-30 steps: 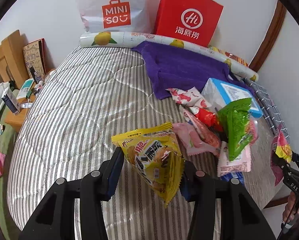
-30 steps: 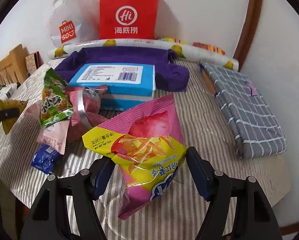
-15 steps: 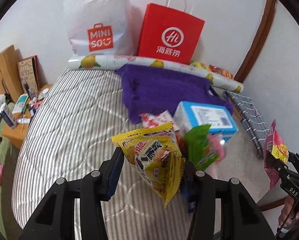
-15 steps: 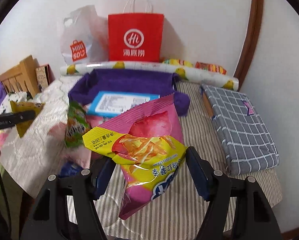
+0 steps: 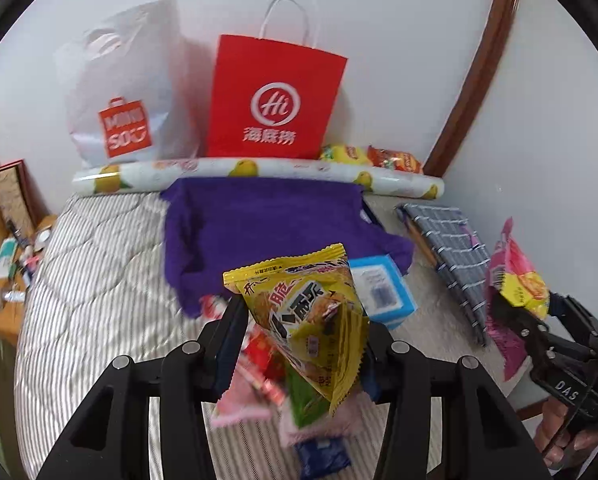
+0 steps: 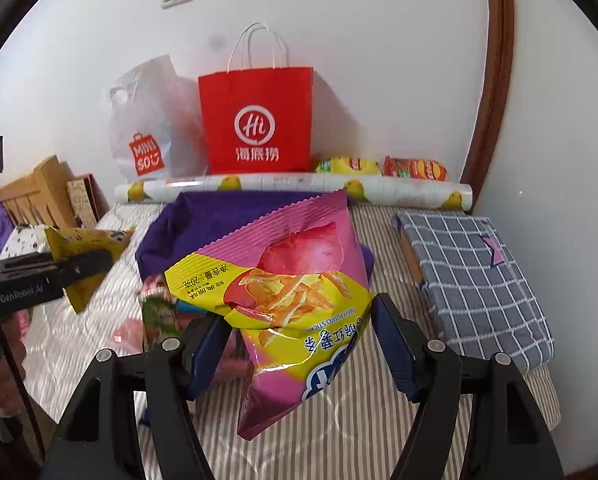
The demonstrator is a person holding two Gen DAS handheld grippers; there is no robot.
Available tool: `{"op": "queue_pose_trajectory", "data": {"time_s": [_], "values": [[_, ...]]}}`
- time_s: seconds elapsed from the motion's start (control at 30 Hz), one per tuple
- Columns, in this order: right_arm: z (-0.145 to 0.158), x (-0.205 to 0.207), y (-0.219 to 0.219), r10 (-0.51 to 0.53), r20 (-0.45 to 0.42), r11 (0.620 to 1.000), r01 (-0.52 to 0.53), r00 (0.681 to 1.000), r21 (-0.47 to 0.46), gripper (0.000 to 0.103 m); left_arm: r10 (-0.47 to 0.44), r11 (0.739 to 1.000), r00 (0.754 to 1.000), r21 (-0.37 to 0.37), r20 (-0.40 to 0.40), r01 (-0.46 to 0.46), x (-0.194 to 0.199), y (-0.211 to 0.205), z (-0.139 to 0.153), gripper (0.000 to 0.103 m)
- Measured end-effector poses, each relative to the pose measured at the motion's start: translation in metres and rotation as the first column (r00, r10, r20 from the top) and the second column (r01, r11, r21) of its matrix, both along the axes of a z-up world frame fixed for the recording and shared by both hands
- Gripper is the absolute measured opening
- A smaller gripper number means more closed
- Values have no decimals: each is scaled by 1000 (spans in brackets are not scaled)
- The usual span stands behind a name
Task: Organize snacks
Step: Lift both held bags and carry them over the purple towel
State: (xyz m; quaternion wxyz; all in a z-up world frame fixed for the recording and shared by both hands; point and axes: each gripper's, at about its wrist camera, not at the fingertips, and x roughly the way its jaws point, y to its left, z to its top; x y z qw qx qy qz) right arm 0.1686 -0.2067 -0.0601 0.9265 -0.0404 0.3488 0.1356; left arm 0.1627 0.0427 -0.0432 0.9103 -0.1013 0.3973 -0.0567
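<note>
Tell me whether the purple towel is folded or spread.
Spread: the purple towel lies flat over the striped bedding, its near edge rumpled.

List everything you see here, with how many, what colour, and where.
yellow snack bag: 1, yellow, held in left tool
pink snack bag: 1, pink and yellow, held in right tool
paper bag: 1, red, against the wall
plastic bag: 1, white, left of the paper bag
lemon-print roll: 1, white, in front of both bags
towel: 1, purple, on the bed
blue box: 1, blue and white, beside the towel
checked cloth: 1, grey, right side of the bed
snack pile: several, mixed colours, below the left tool
left tool: 1, black
right tool: 1, black
</note>
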Motion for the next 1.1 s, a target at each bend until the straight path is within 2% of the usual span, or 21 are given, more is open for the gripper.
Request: {"op": "queue_pose_trajectory", "data": {"time_s": [0.43, 0.83, 1.1], "values": [[13, 67, 26, 8, -2, 1000, -8, 1000, -13, 69, -1, 1000, 1000, 20, 22, 1, 68, 3, 21, 47], [11, 132, 41, -10, 3, 1000, 10, 1000, 21, 69, 22, 1000, 1000, 16, -7, -22, 135, 23, 13, 47], [3, 174, 47, -28, -16, 999, 29, 999, 42, 69, 53, 998, 998, -35, -21, -54, 170, 49, 1, 47]]}}
